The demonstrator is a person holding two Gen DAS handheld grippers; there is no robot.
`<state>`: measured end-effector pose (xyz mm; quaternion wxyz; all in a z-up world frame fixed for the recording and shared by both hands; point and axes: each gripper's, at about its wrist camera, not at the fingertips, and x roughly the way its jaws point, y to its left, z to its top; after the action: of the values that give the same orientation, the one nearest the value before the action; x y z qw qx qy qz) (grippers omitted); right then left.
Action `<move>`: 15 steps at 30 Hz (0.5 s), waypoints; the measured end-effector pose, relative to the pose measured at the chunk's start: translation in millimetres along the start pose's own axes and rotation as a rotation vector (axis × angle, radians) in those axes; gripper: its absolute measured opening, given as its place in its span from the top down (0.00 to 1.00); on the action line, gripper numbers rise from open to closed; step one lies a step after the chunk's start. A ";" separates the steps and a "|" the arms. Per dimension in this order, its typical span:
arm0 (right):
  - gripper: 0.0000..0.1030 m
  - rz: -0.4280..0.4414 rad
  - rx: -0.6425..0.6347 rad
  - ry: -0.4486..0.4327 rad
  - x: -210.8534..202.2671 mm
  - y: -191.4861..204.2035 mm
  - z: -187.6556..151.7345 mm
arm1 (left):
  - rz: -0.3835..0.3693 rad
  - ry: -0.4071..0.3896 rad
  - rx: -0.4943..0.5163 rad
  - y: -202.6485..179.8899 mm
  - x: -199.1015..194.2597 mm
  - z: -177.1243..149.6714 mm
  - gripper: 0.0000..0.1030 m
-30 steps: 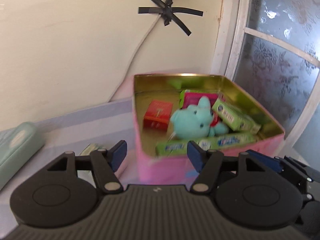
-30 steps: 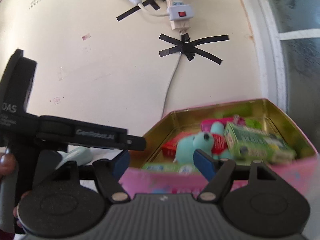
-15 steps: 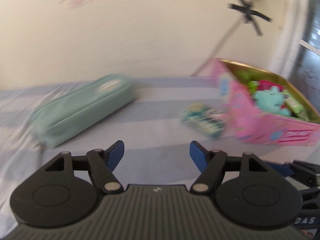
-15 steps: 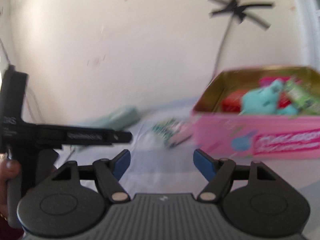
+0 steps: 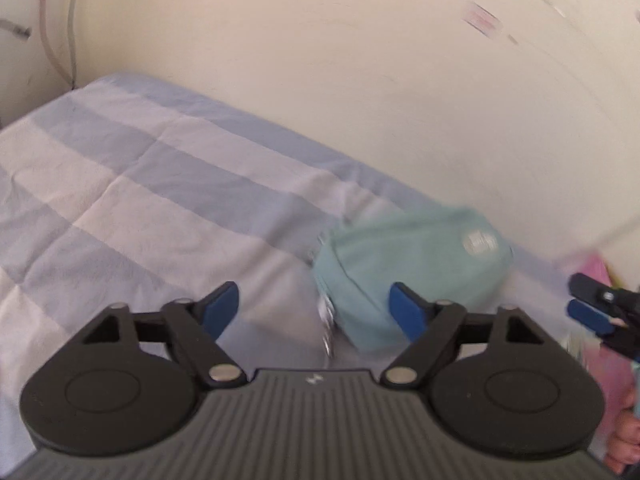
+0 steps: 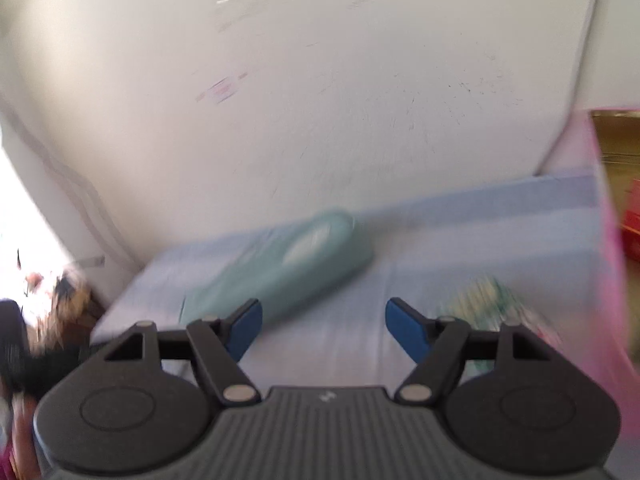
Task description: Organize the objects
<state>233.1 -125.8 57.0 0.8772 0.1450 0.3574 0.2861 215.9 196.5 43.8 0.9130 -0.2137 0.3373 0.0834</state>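
Bedsheet (image 5: 140, 184) runs to the wall; bare cloth lies left of teal pouch (image 5: 408, 268). Left gripper (image 5: 316, 308) spread wide, holding nothing, just before the pouch. Right gripper (image 6: 324, 320) likewise wide, unladen. Pink box (image 6: 600, 240) at right edge, a red item inside.

Right tool (image 6: 324, 326) spread, empty; teal pouch (image 6: 292, 264) ahead on striped cloth (image 6: 440, 232).

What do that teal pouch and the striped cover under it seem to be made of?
The teal pouch looks like soft matte fabric: it sags and creases, with a metal-looking zipper pull at one end. The striped cover looks like woven cloth, matte and lightly wrinkled. Motion blur leaves the exact weave open.
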 end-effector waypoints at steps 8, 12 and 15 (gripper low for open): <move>0.32 -0.051 0.052 0.032 103.7 -16.7 40.6 | -0.082 -0.038 0.036 -0.6 22.3 -3.9 0.17; 0.54 0.020 0.116 0.099 131.6 -23.6 39.5 | -0.145 -0.013 0.061 -2.6 23.5 -4.4 0.36; 0.56 0.015 0.068 0.104 121.2 -8.4 25.0 | -0.131 -0.016 0.095 -2.5 18.0 -6.3 0.36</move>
<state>324.6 -60.4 4.8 0.8498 0.1622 0.4110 0.2875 226.7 191.6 28.6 0.9283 -0.1911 0.3189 0.0088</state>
